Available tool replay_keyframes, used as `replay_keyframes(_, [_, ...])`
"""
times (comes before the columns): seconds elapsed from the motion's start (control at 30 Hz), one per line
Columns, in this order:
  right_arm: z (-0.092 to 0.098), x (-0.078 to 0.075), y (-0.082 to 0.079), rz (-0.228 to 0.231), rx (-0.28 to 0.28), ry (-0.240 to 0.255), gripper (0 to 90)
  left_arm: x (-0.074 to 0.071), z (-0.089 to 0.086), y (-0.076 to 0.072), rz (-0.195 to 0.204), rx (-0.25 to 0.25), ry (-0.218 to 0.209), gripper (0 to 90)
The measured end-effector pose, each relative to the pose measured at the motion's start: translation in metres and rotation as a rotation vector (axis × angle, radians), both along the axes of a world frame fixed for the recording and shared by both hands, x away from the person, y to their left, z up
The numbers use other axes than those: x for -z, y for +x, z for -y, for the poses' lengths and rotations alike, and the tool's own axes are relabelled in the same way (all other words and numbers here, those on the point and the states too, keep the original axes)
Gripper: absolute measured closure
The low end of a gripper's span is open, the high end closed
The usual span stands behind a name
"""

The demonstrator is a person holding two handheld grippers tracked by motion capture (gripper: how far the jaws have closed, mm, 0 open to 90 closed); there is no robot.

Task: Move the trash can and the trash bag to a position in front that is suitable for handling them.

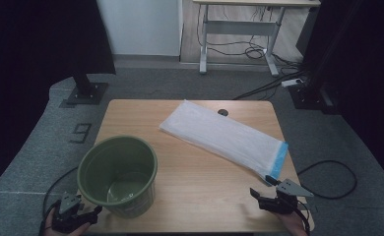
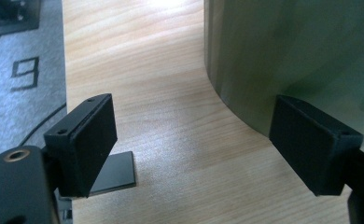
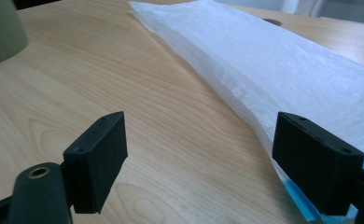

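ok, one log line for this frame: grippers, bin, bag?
left gripper: open, beside green bin | right gripper: open, by white bag blue end | bag flat on table | nothing held

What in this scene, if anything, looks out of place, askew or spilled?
Nothing is spilled or damaged. The green bucket stands upright. The white bag stack lies diagonally across the table, its blue end reaching the right edge.

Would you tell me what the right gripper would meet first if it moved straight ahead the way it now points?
Probably the white plastic bag. The right gripper is open, with bare table between its jaws, and the bag's near edge lies just ahead by its right-hand jaw. Depth is hard to judge.
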State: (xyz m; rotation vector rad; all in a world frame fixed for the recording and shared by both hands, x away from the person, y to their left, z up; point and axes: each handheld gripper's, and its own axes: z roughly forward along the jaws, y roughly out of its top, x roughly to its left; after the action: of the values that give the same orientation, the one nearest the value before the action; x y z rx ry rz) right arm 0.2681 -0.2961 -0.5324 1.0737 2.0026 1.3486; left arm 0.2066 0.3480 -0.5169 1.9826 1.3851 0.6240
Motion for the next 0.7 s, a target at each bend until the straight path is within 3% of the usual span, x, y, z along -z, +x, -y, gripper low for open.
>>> replay_keyframes(0.13, [0.001, -0.001, -0.003, -0.014, 0.012, 0.053, 18.5, 0.002, -0.011, -0.007, -0.007, 0.062, -0.005, 14.7])
replay_keyframes(0.27, [0.006, -0.001, -0.008, -0.019, 0.045, 0.071, 19.2, -0.002, -0.014, -0.009, 0.022, 0.115, -0.029, 14.8])
replay_keyframes(0.33, [0.008, 0.0, -0.01, -0.031, 0.056, 0.093, 19.5, -0.007, -0.007, -0.007, 0.039, 0.2, -0.04, 14.8])
replay_keyframes(0.5, [0.011, -0.001, -0.014, -0.029, 0.063, 0.143, 19.9, -0.013, 0.015, 0.0, 0.016, 0.354, -0.013, 15.8])
replay_keyframes(0.6, [0.012, 0.0, -0.016, -0.039, 0.046, 0.168, 19.9, -0.016, 0.025, 0.006, 0.012, 0.415, -0.015, 15.1])
replay_keyframes(0.7, [0.012, 0.001, -0.018, -0.041, 0.033, 0.161, 19.9, -0.017, 0.033, 0.013, 0.013, 0.437, -0.013, 14.7])
